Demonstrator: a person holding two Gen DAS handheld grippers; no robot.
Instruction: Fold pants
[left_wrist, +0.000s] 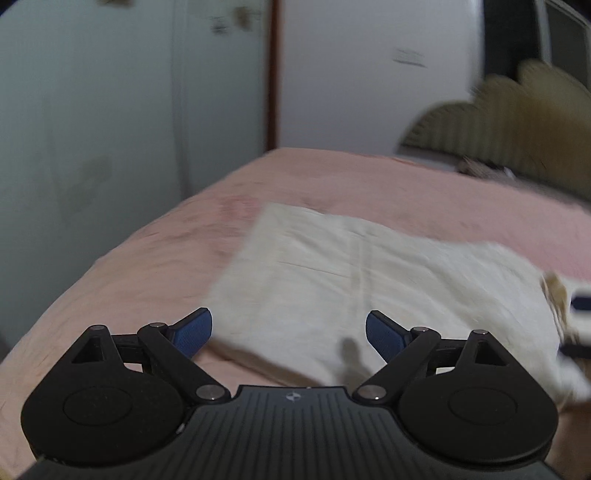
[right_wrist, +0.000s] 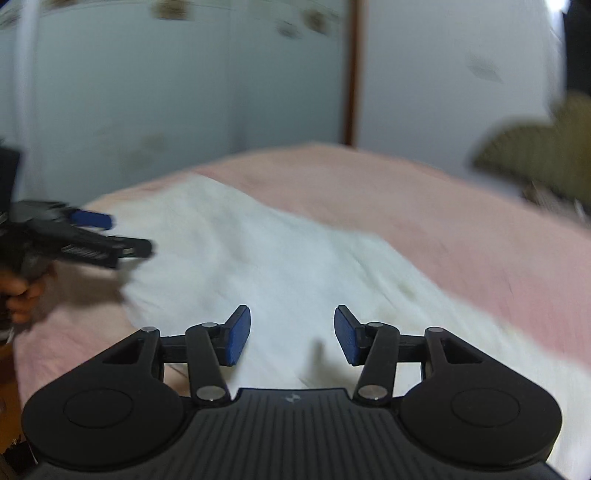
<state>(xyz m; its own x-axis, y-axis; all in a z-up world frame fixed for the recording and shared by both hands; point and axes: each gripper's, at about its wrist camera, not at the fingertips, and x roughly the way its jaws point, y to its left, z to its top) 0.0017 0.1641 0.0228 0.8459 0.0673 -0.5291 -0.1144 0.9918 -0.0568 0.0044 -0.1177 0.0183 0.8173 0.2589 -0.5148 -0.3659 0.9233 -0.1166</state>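
The white pants (left_wrist: 354, 280) lie folded in a flat rectangle on the pink bed sheet (left_wrist: 129, 266). My left gripper (left_wrist: 288, 332) is open and empty, just above the near left corner of the pants. My right gripper (right_wrist: 291, 334) is open and empty, above the near part of the pants (right_wrist: 258, 258). The left gripper also shows in the right wrist view (right_wrist: 92, 232), at the left edge beside the pants. A bit of the right gripper shows at the right edge of the left wrist view (left_wrist: 578, 306).
The bed (right_wrist: 461, 221) fills the lower half of both views. Pale wardrobe doors (left_wrist: 110, 92) with a brown post (left_wrist: 273, 74) stand behind it. An olive ribbed headboard (left_wrist: 517, 118) is at the far right.
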